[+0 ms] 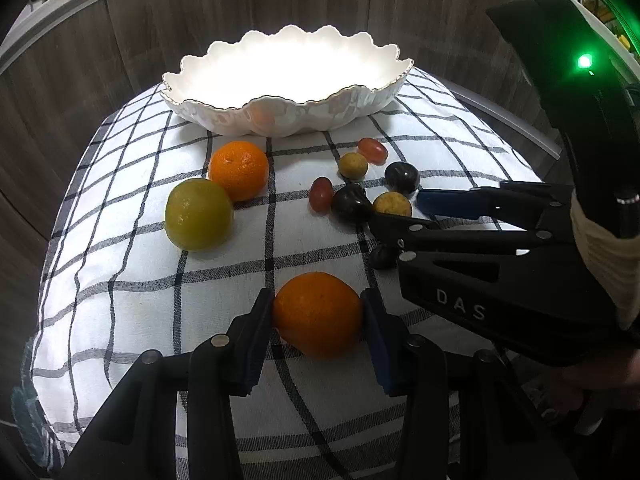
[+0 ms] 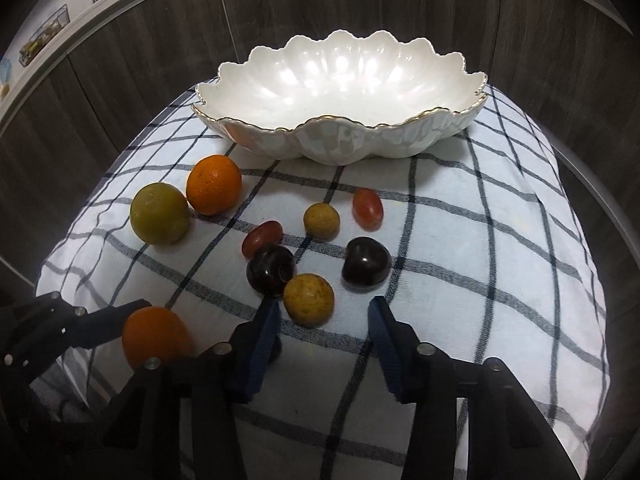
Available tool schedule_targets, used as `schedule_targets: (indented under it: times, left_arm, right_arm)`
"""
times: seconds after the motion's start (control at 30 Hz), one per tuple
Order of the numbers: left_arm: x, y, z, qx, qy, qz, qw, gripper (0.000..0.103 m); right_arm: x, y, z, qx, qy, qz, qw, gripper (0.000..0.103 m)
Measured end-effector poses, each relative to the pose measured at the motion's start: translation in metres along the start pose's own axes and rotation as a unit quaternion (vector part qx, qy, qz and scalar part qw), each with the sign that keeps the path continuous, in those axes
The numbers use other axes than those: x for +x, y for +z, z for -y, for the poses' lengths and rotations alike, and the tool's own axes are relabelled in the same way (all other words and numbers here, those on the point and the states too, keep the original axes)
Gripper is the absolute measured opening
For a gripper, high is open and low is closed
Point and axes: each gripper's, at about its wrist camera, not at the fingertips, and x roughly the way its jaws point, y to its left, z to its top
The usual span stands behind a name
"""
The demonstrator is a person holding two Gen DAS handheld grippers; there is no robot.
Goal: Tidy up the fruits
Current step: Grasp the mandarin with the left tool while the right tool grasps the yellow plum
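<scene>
Checked cloth (image 1: 132, 280) underneath, left tongs (image 1: 318, 314) clamped on orange (image 1: 318, 312), right tongs (image 2: 324, 320) apart over small fruits, yellow one (image 2: 309, 299) beside left pad, bowl (image 2: 340, 140) well ahead.

A small dark fruit (image 1: 382, 256) peeks out half-hidden under the right gripper (image 1: 404, 210). The bowl (image 1: 280, 120) interior blows out to pure white from the left wrist. Shelf clutter (image 2: 42, 38) is too small to identify.
</scene>
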Motion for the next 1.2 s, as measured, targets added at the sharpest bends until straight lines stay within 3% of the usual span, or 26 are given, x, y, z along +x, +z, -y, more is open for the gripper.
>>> schedule_targets:
  times: [0.17,1.2]
  left_arm:
    - [0.0,0.0,-0.002,-0.006,-0.004,0.001,1.0,0.042]
    - [-0.051,0.018,-0.023,-0.029,0.031,0.071,0.9966,0.041]
  right_arm:
    - [0.003,0.002,-0.004,-0.01,0.013,0.002,1.0,0.027]
    - [-0.059,0.006,-0.015,0.014,-0.012,0.051,0.999,0.027]
